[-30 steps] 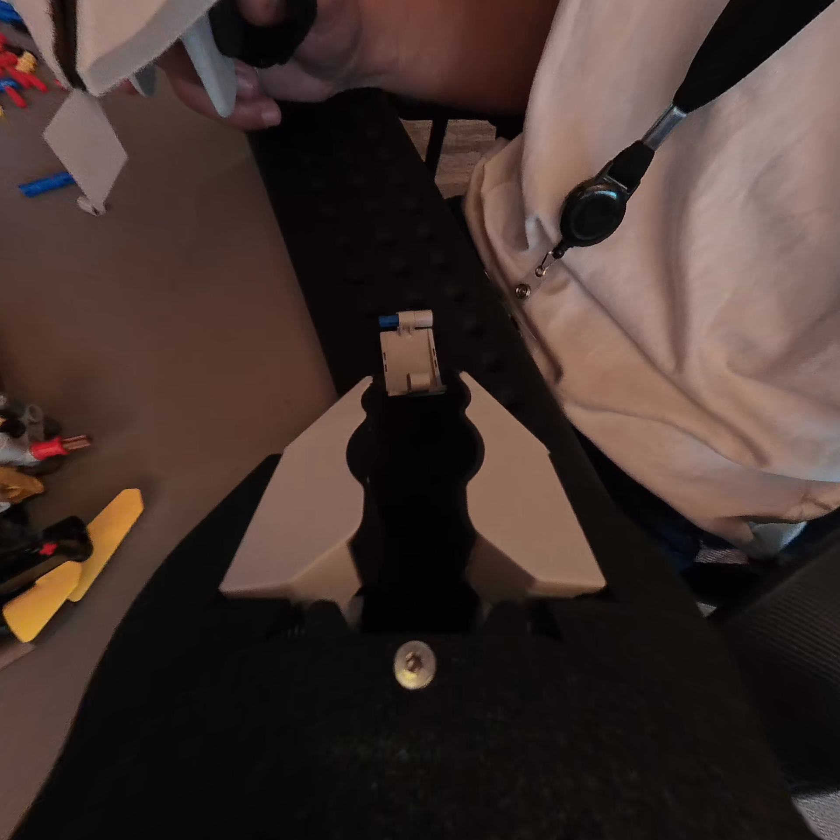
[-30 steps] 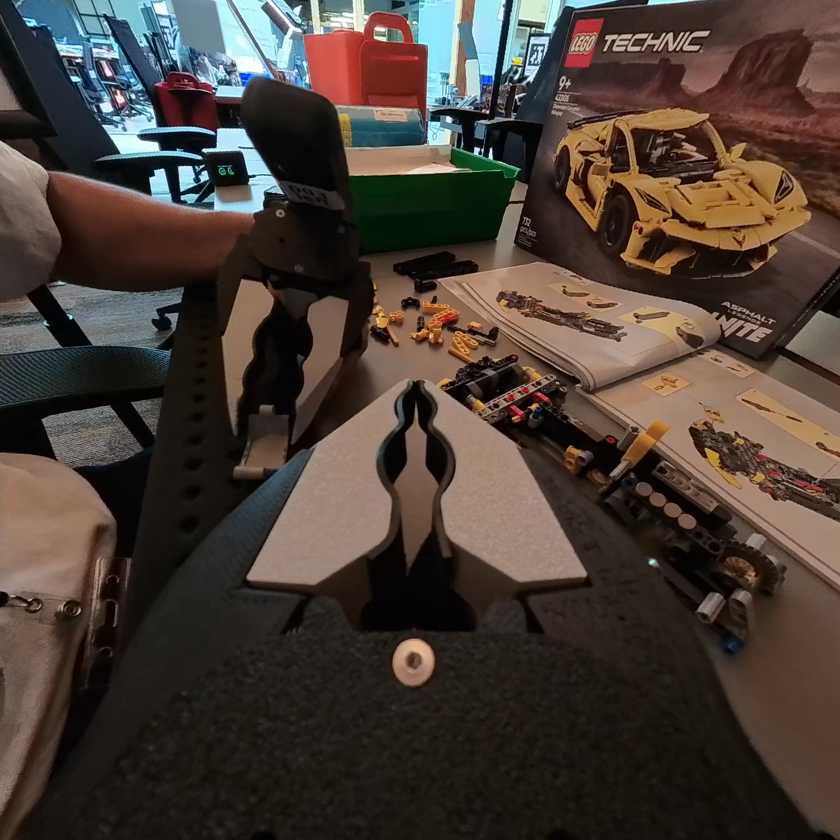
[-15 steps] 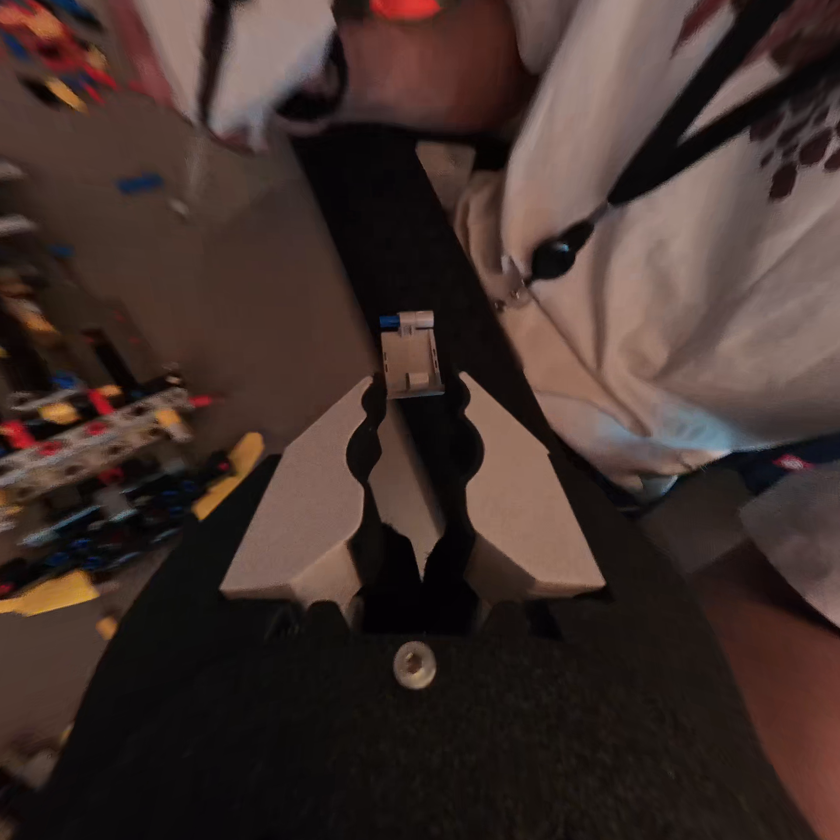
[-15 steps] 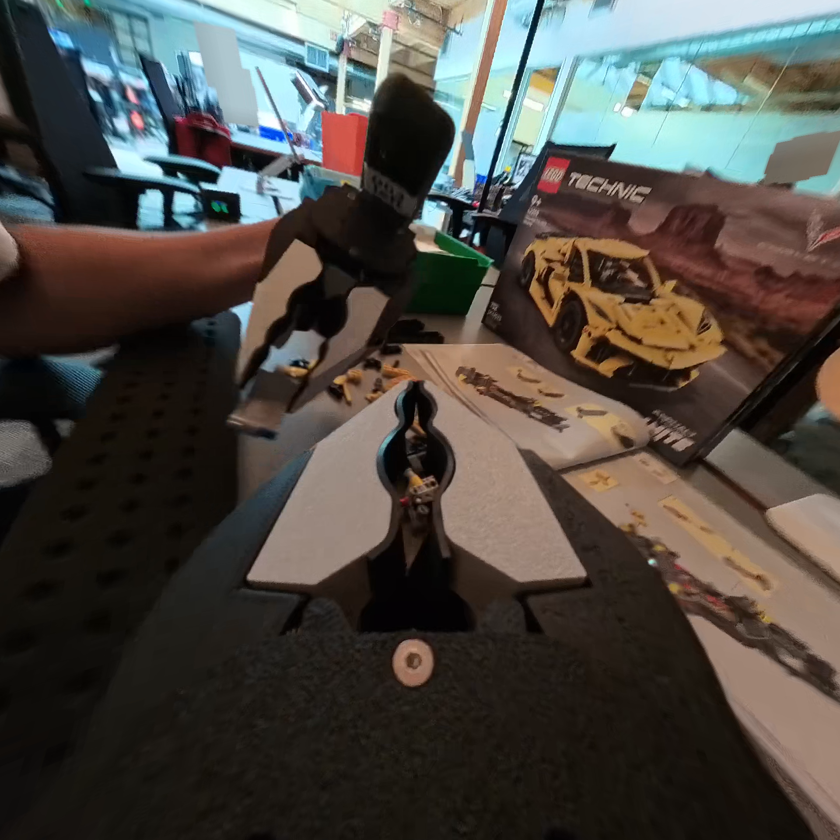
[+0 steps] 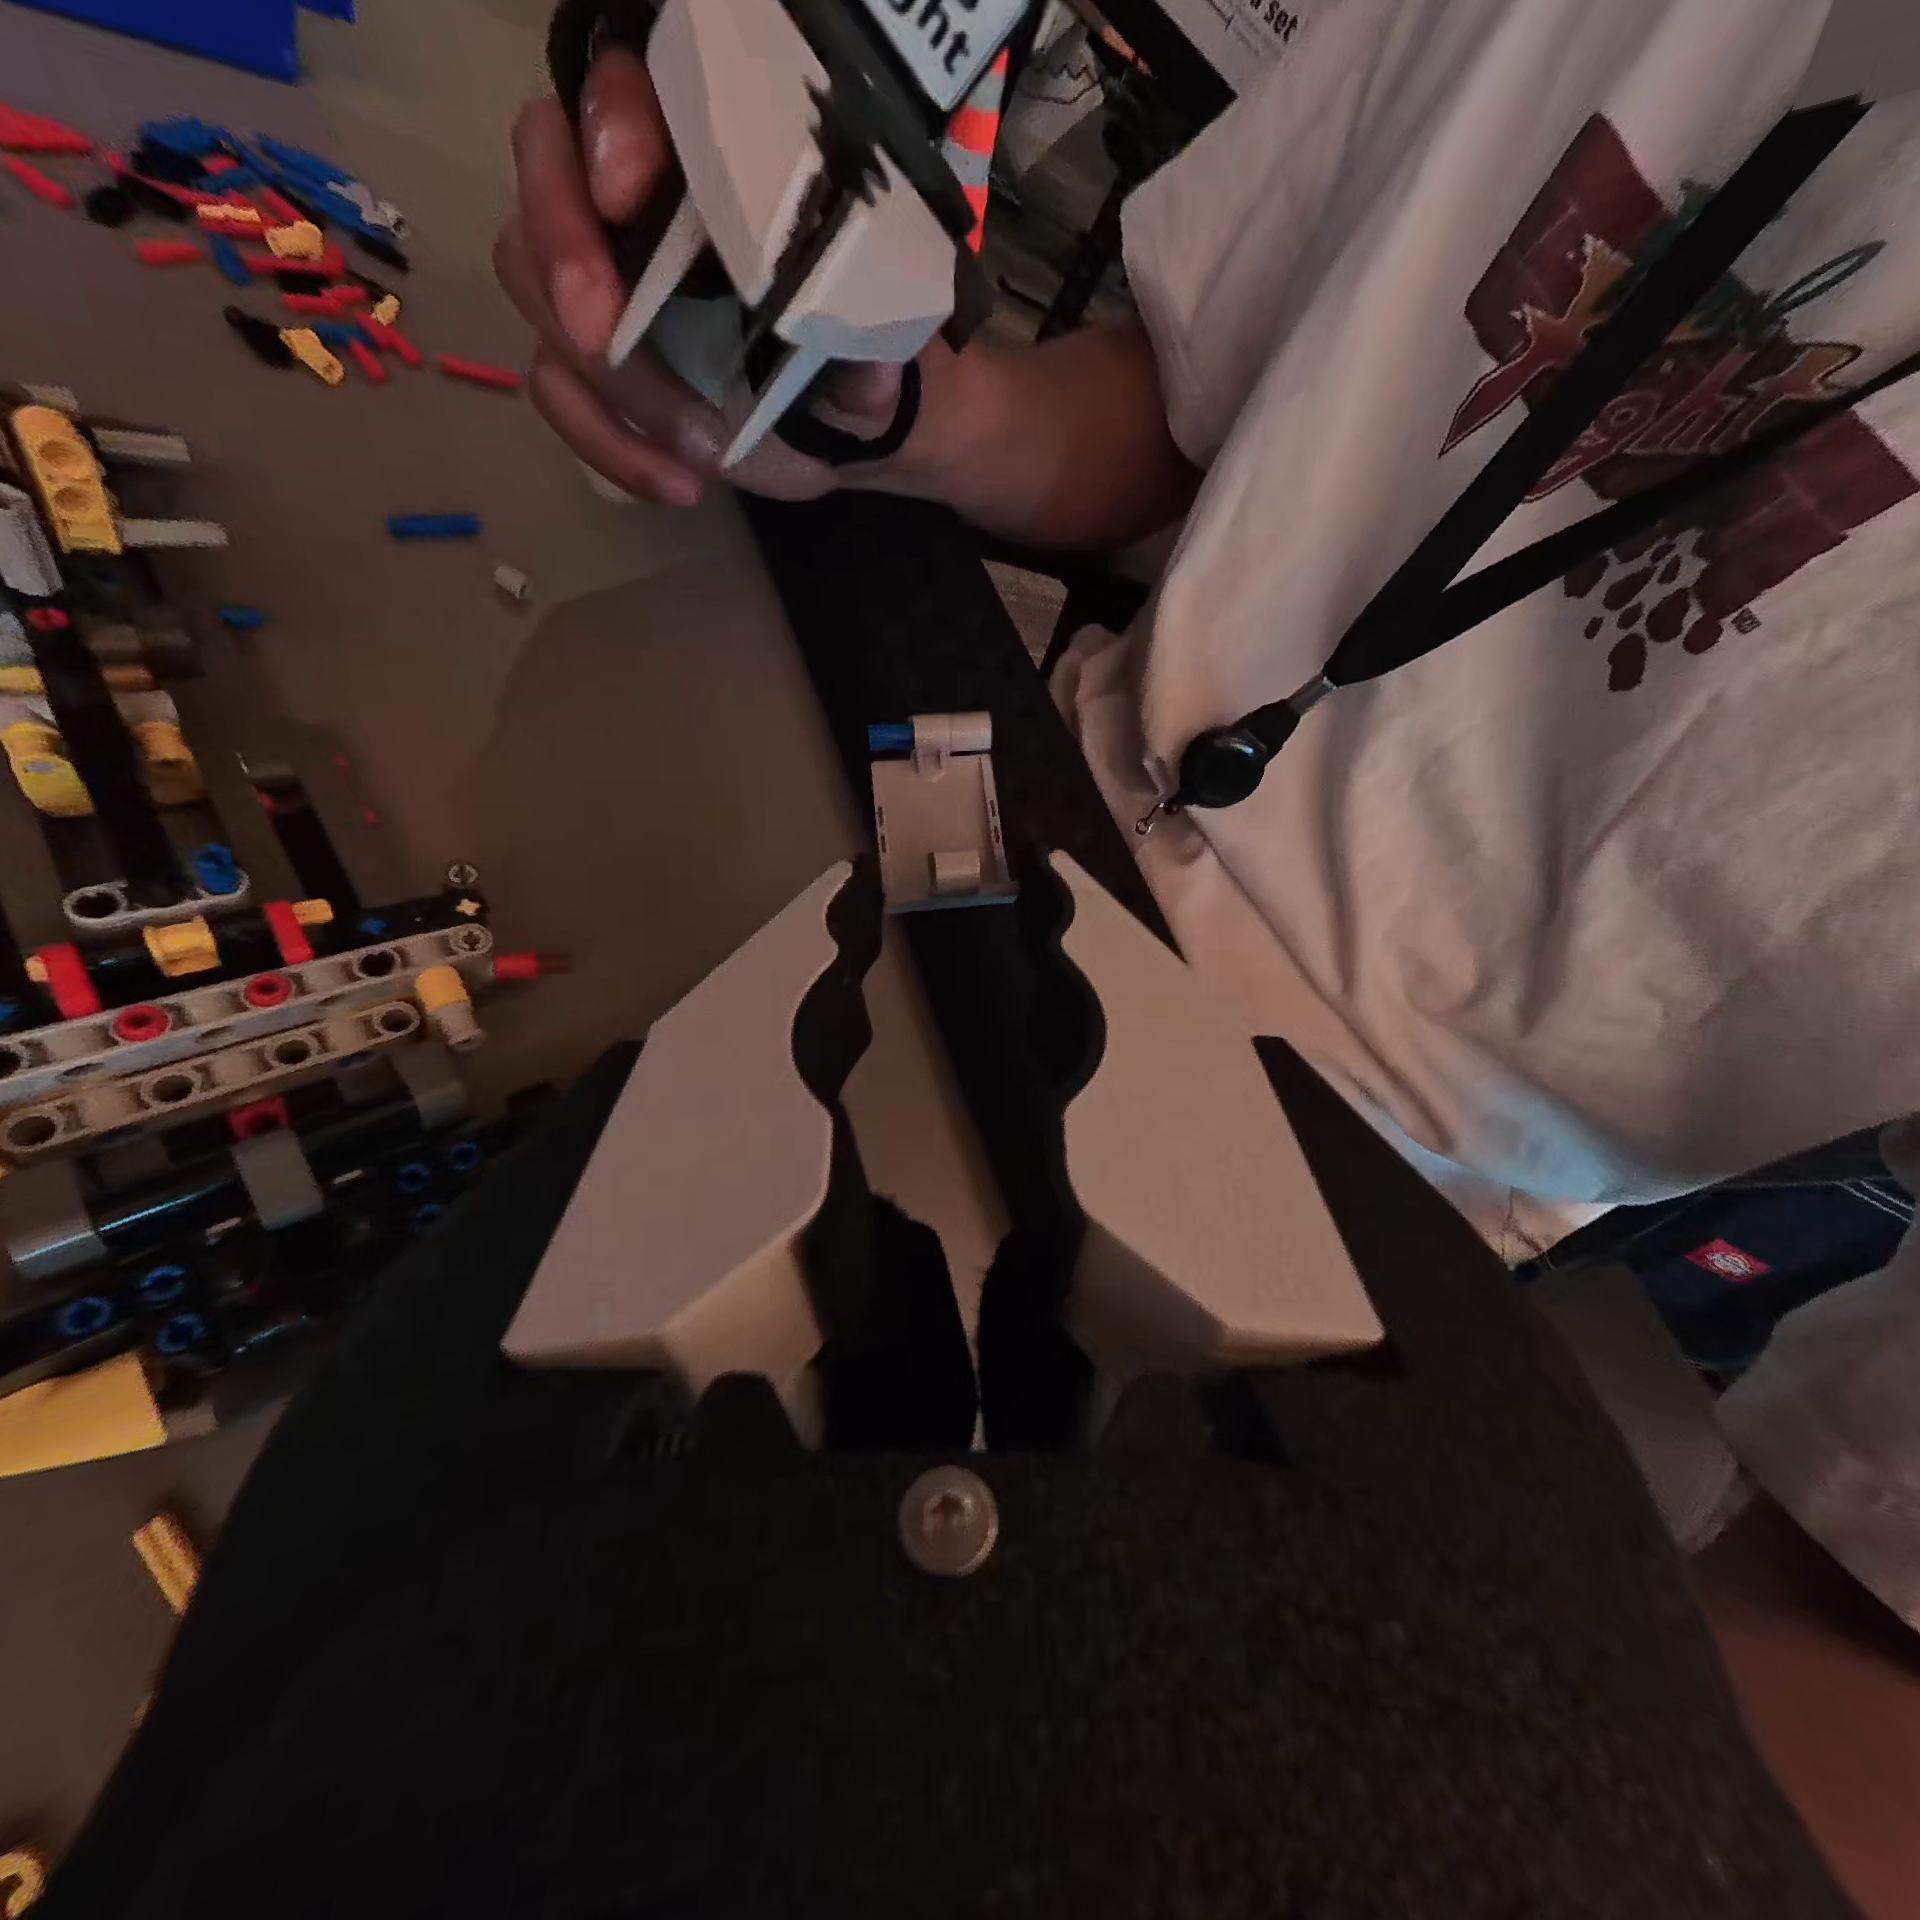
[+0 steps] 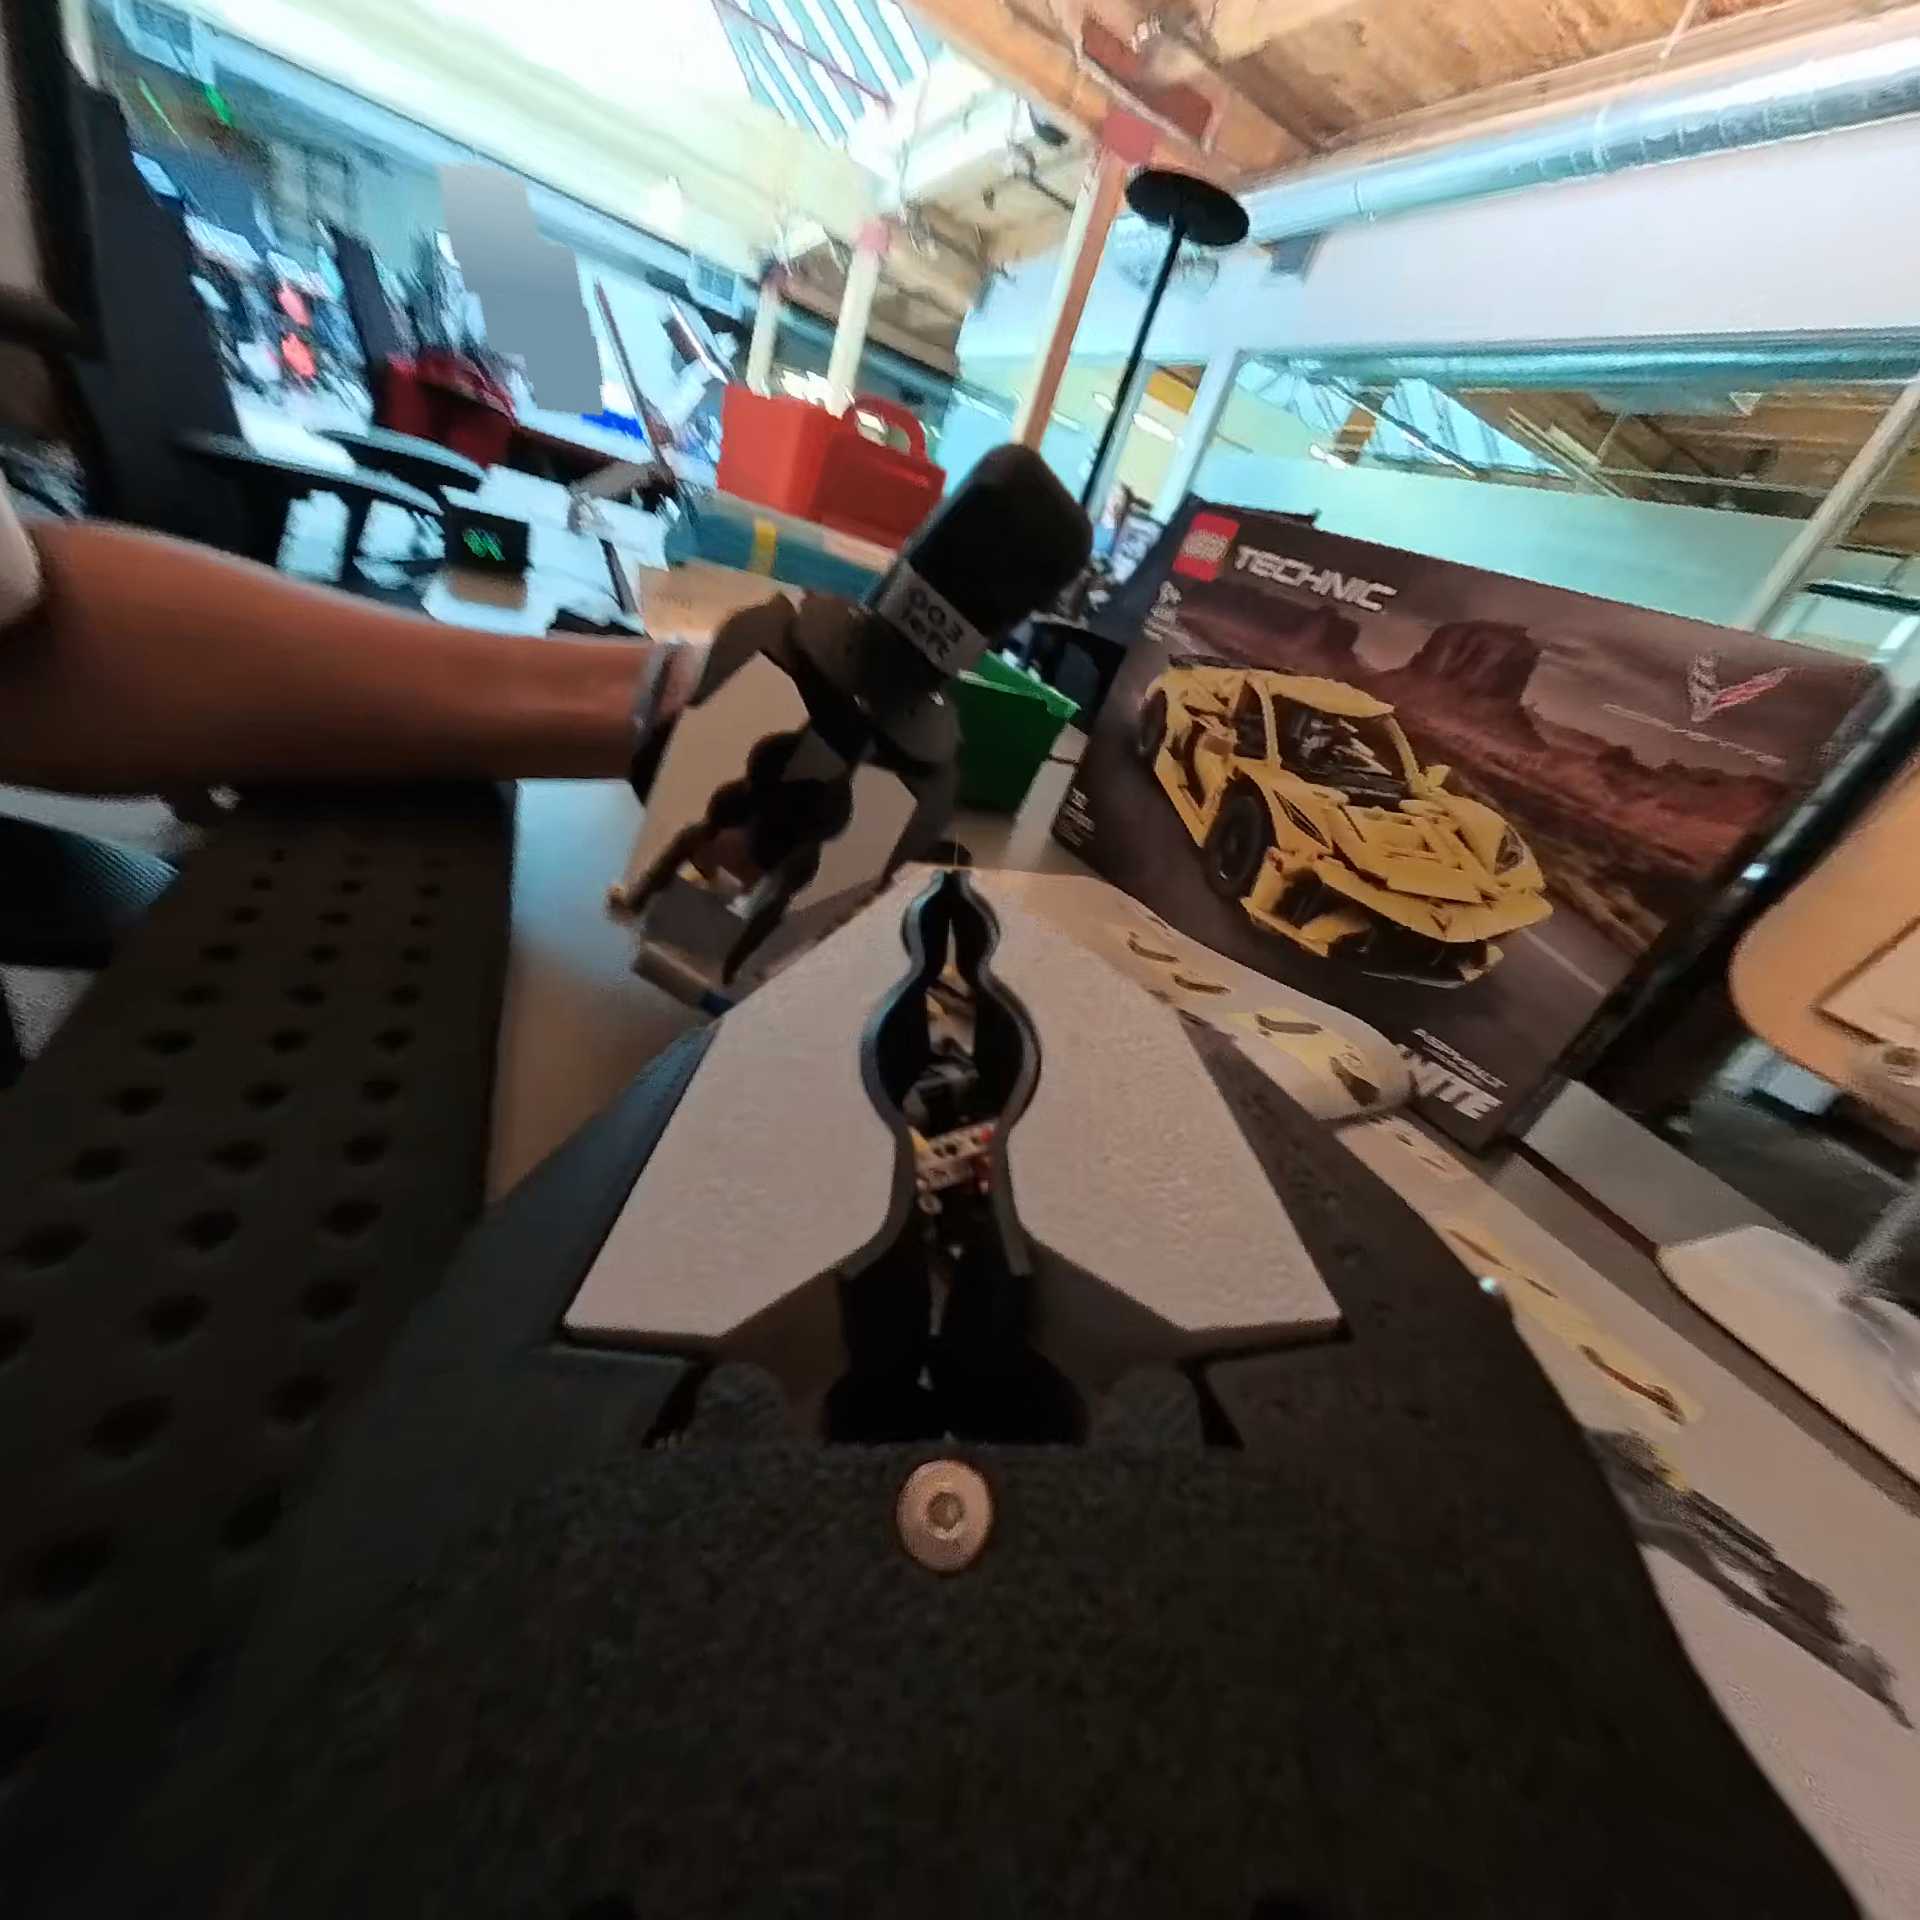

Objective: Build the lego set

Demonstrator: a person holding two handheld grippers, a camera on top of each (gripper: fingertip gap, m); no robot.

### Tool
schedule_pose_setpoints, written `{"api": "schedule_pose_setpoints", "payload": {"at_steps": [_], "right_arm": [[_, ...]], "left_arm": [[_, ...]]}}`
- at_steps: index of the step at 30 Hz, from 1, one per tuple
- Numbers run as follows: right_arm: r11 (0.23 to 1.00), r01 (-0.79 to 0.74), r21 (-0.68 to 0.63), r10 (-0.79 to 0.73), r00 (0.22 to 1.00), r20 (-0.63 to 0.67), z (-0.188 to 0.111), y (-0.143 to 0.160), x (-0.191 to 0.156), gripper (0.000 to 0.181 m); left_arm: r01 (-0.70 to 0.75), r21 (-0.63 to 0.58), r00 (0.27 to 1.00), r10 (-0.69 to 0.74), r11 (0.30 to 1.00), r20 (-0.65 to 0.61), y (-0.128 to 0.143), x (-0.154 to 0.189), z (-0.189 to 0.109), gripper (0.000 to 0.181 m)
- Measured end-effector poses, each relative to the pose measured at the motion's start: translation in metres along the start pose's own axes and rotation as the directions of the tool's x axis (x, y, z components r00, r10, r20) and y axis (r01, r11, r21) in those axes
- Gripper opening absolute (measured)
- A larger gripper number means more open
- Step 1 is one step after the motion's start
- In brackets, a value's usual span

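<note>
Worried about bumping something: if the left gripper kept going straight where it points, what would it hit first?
Probably the black perforated strip beyond the white piece held by the left gripper; depth is unclear.

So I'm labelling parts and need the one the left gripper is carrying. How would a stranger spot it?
Start at the left gripper, above the table's front edge. At its fingertips sticks out a small pale grey piece. Unlike the loose pins scattered on the table, it has a blue pin at its far end.

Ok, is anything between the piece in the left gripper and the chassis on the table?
Nothing visible. The left gripper holds the white piece, and only bare table lies between it and the chassis. The right gripper is off to the far side, seemingly clear of that path.
</note>
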State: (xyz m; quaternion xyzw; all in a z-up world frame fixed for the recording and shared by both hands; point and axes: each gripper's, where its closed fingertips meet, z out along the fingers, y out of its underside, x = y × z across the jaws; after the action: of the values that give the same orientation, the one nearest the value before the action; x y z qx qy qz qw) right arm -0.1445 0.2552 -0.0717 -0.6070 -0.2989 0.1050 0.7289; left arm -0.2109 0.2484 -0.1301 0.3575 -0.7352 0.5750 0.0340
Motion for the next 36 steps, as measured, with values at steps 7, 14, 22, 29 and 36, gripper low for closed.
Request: {"api": "schedule_pose_setpoints", "payload": {"at_steps": [7,14,22,29,36], "right_arm": [[0.998,-0.020,-0.064,0.024,0.998,0.062,0.009,0.011,-0.010,0.000],[0.947,0.255,-0.194,-0.281,0.952,-0.120,0.018,0.018,0.006,0.000],[0.927,0.322,-0.191,-0.353,0.922,-0.159,0.014,0.011,0.009,0.000],[0.947,0.298,-0.123,-0.321,0.908,-0.268,0.000,-0.007,0.025,0.000],[0.973,0.203,-0.106,-0.224,0.942,-0.251,-0.002,-0.003,0.029,0.000]], "left_arm": [[-0.017,0.056,0.998,0.014,0.998,0.064,-0.009,-0.011,-0.009,0.024],[-0.046,0.166,0.994,0.028,0.985,0.110,-0.036,-0.021,-0.002,0.023],[-0.001,0.335,0.997,-0.025,0.942,0.073,-0.064,-0.026,-0.004,0.024],[0.067,0.358,0.998,-0.066,0.931,-0.014,-0.065,-0.019,-0.008,0.024],[-0.009,-0.264,0.970,0.072,0.964,0.231,0.017,-0.017,0.003,0.024]]}}
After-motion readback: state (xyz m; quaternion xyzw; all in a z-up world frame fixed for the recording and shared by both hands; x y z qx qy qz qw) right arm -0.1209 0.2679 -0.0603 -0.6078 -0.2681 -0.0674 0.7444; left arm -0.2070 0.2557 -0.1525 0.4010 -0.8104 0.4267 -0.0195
